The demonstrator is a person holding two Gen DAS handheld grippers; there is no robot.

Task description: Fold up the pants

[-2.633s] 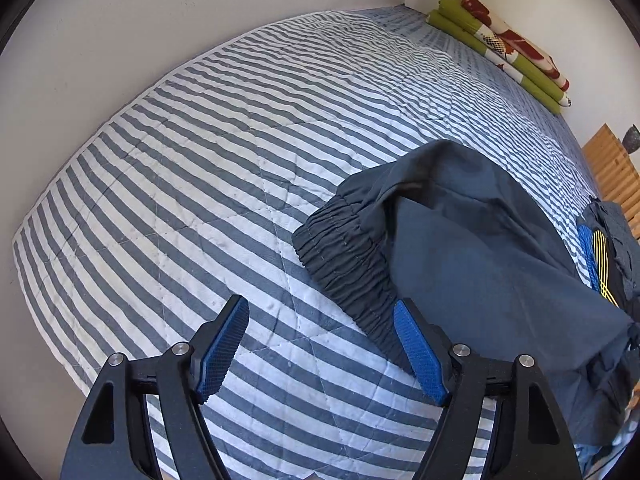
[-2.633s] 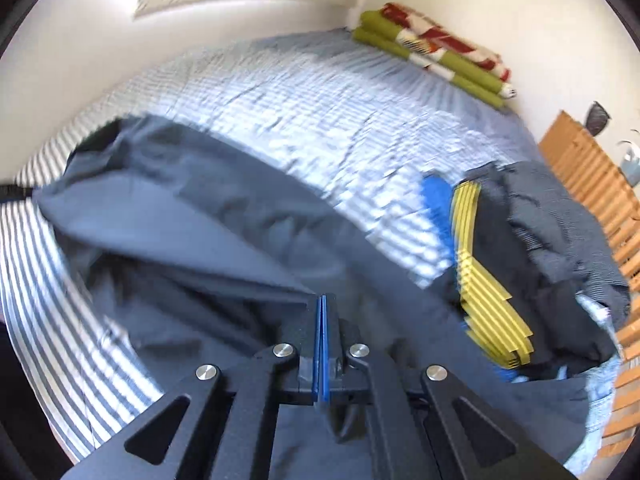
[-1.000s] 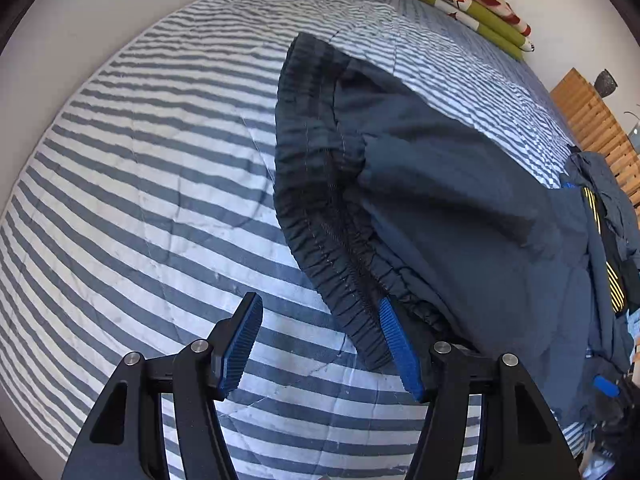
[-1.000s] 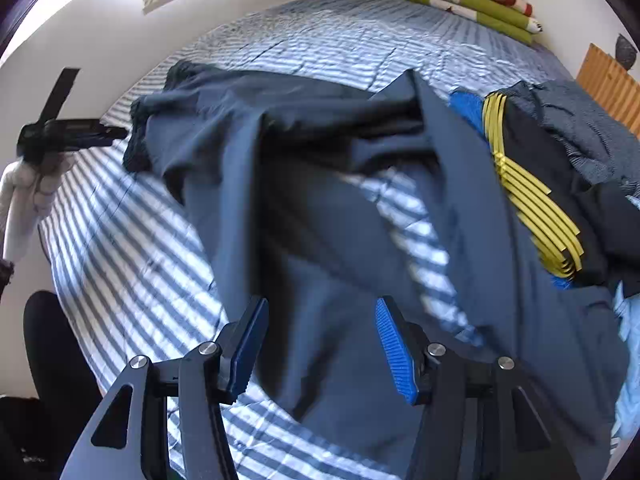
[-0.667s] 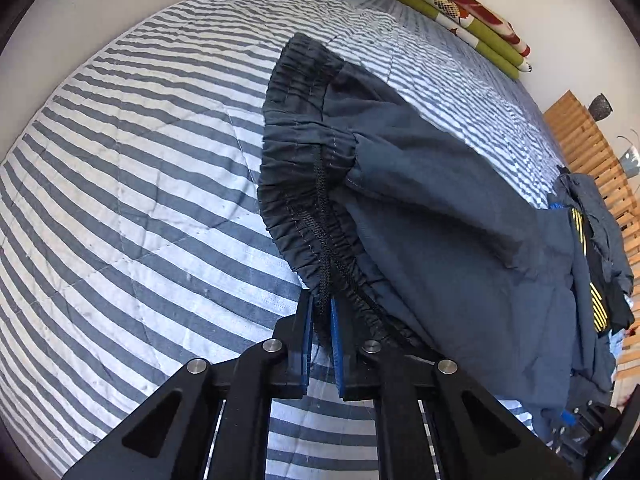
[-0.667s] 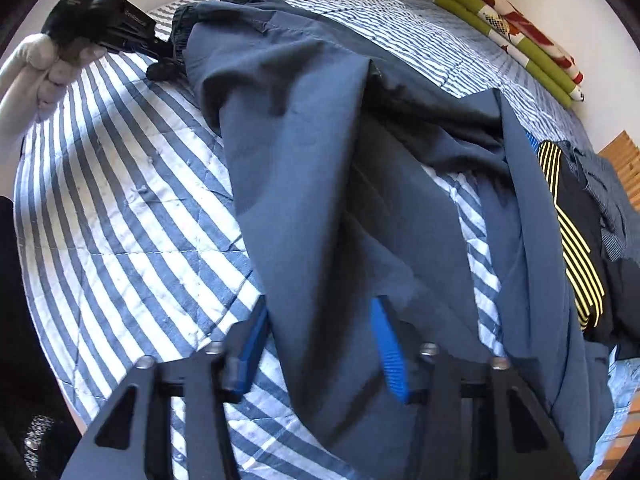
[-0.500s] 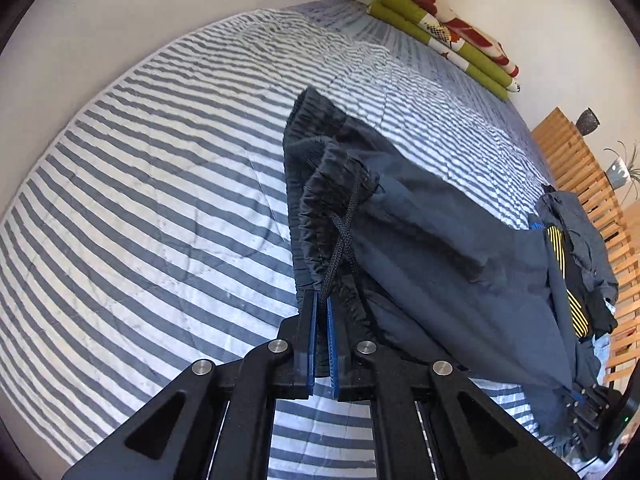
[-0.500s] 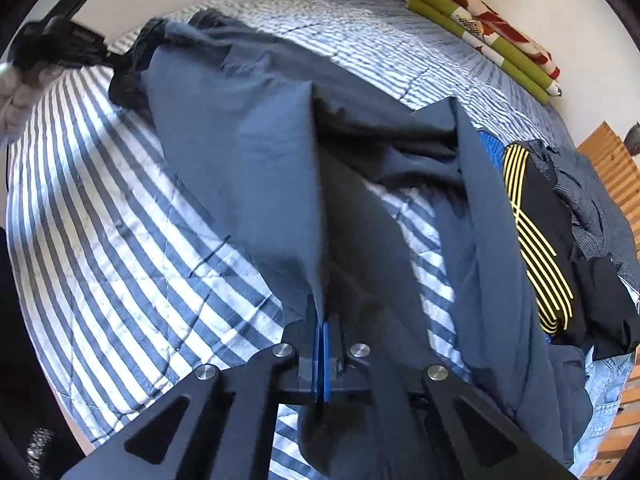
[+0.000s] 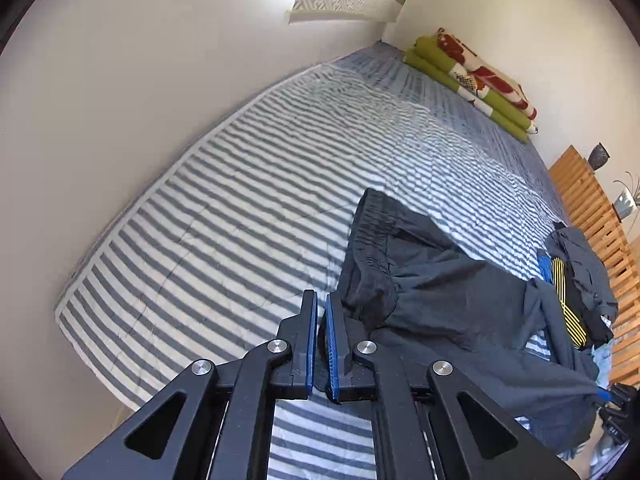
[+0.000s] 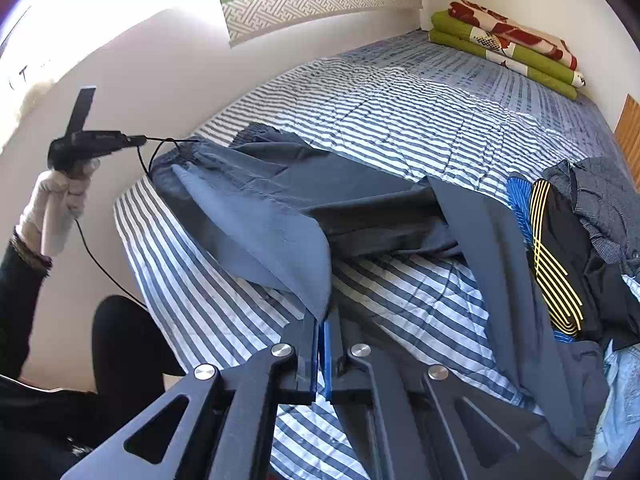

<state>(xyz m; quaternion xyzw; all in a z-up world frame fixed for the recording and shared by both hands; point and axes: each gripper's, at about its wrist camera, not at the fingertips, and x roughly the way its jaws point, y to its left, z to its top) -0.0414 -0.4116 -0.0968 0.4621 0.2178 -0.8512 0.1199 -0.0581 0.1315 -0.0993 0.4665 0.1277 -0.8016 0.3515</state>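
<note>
The left gripper [image 9: 322, 312] is clamping its blue pads on the drawstring of the dark grey pants [image 9: 440, 304]; in the right wrist view the black cord [image 10: 160, 148] is running taut from its tip [image 10: 136, 141] to the gathered waistband [image 10: 188, 160]. Its jaws have just been closing from wide apart and then easing open a trace, a narrow slit showing between the pads. A second ago this gripper was standing open with the waistband edge between its fingers; now the waistband is sitting farther from the camera, pulled up off the striped bedspread [image 9: 240, 216].

The right gripper [image 10: 322, 328] is pinching a fold of a pant leg [image 10: 288, 248], the cloth rising from its tip in a peaked sheet. These jaws have likewise just been closing on the fabric, having stood open around it a second ago. The pants are stretching between the two grippers across the near part of the bed, one leg draping right toward a heap of clothes [image 10: 568, 240] with yellow-striped and blue pieces.

A gloved hand [image 10: 60, 204] is holding the left gripper's handle at the bed's left edge, higher in the view than before. Folded green and red blankets [image 10: 508, 40] are lying at the far wall.
</note>
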